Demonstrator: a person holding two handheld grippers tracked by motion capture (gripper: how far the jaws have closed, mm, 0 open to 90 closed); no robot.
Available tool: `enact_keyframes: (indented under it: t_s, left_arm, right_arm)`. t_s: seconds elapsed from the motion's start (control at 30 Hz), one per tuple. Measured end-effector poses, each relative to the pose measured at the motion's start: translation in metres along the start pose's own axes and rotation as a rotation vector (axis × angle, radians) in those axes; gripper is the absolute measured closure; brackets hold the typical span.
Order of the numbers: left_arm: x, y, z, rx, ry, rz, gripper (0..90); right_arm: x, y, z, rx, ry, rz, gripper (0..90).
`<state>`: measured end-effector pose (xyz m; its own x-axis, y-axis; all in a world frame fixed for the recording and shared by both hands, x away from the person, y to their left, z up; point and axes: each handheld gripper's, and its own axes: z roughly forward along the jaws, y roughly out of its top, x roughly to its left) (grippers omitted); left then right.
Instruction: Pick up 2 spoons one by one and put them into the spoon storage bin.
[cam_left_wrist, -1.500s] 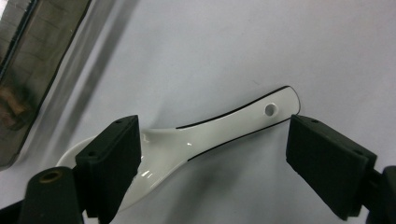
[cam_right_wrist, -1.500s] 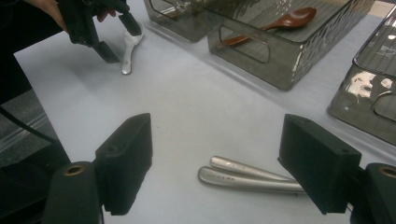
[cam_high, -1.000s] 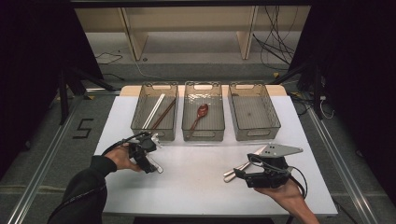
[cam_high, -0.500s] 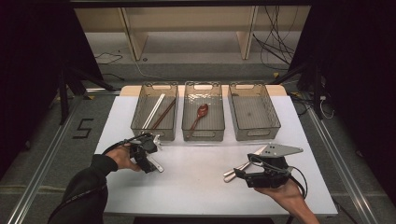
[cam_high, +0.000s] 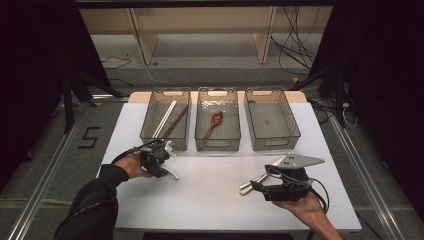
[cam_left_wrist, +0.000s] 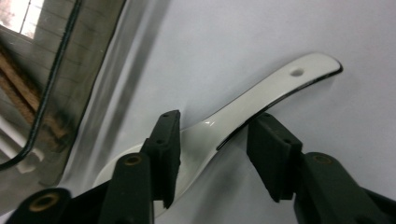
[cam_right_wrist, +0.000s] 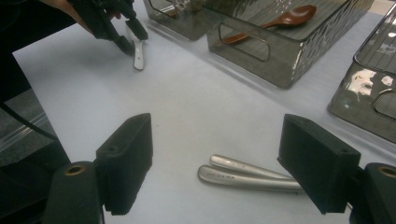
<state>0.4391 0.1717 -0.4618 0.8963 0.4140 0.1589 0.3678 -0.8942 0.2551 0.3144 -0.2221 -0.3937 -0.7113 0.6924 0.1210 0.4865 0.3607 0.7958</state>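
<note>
A dim room with a pale wooden shelf frame at the back; in front of me a white tabletop (cam_high: 210, 200), and on the floor beside it a taped figure "5" (cam_high: 89, 137), the only writing I can read.

My left gripper (cam_left_wrist: 215, 154) rests low on the tabletop, its jaws straddling the neck of a white ceramic spoon (cam_left_wrist: 261, 100) that lies flat, handle pointing away beyond them. The jaws have just been closing in on it; one pad looks to touch its edge, the other stands just off, so I judge the grip not yet made.

Past those jaws stand three smoky plastic bins in a row, seemingly for sorting cutlery by kind: the bin with chopsticks (cam_high: 167, 120) nearest, the bin with a brown wooden spoon (cam_high: 214, 122) in the middle, the empty bin (cam_high: 272, 120) farthest.

My right gripper (cam_right_wrist: 215, 163) hovers with jaws wide apart, two metal handles (cam_right_wrist: 247, 175) lying just ahead between them, untouched. Faint stamped lettering on one is too small to read.
</note>
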Motion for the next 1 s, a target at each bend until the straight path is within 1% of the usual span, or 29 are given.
enact_keyframes:
  t_s: [0.07,0.17,0.2,0.33,0.37,0.4,0.43,0.5,0.53,0.63,0.73,0.87,0.9,1.0]
  left_arm:
    - [0.0003,0.0009,-0.0007,0.003,0.009,0.005,62.0]
    - [0.0004,0.0024,-0.0007,-0.007,0.029,0.005,68.5]
    - [0.0007,0.0031,-0.0013,0.000,0.036,0.014,70.6]
    - [0.0018,0.0057,-0.0004,-0.009,0.068,0.010,78.6]
    - [0.0033,0.0065,-0.0012,0.001,0.071,0.025,79.7]
    - [0.0030,0.0068,-0.0007,-0.009,0.071,0.013,80.6]
    - [0.0038,0.0070,-0.0010,-0.009,0.073,0.017,81.3]
    - [0.0048,0.0072,-0.0012,-0.018,0.077,0.003,82.7]
    - [0.0054,0.0076,-0.0018,-0.019,0.080,0.007,83.5]
    - [0.0065,0.0084,-0.0028,-0.011,0.077,0.012,84.6]
    - [0.0065,0.0088,-0.0043,-0.011,0.057,0.003,84.9]
    - [0.0078,0.0089,-0.0070,-0.008,0.012,-0.024,85.0]
    - [0.0080,0.0086,-0.0073,-0.013,0.000,-0.029,85.0]
    - [0.0096,0.0086,-0.0090,-0.010,-0.009,-0.051,85.1]
  right_arm:
    - [-0.0001,-0.0001,-0.0001,0.000,0.000,0.000,26.8]
    - [0.0000,-0.0001,0.0000,0.000,0.000,0.000,26.8]
    - [0.0000,-0.0001,0.0000,0.001,0.000,0.001,26.8]
    - [0.0002,-0.0001,0.0002,0.000,0.000,0.000,26.8]
    - [0.0001,-0.0001,0.0001,0.001,0.000,0.000,26.8]
    - [0.0001,-0.0001,0.0001,0.001,-0.001,0.000,26.8]
    - [0.0001,-0.0001,0.0001,0.000,0.000,0.000,26.8]
    - [0.0002,-0.0001,0.0000,-0.001,-0.001,-0.001,26.8]
    - [0.0001,-0.0001,-0.0001,0.000,0.000,0.000,26.8]
    - [0.0000,-0.0002,-0.0002,0.000,-0.002,0.000,26.8]
    - [-0.0001,-0.0004,-0.0003,-0.002,-0.002,0.000,26.8]
    - [-0.0006,-0.0003,-0.0008,-0.004,-0.001,0.000,26.8]
    - [-0.0008,-0.0003,-0.0009,-0.004,-0.001,0.002,26.8]
    - [-0.0018,-0.0004,-0.0009,-0.001,-0.001,0.008,26.8]
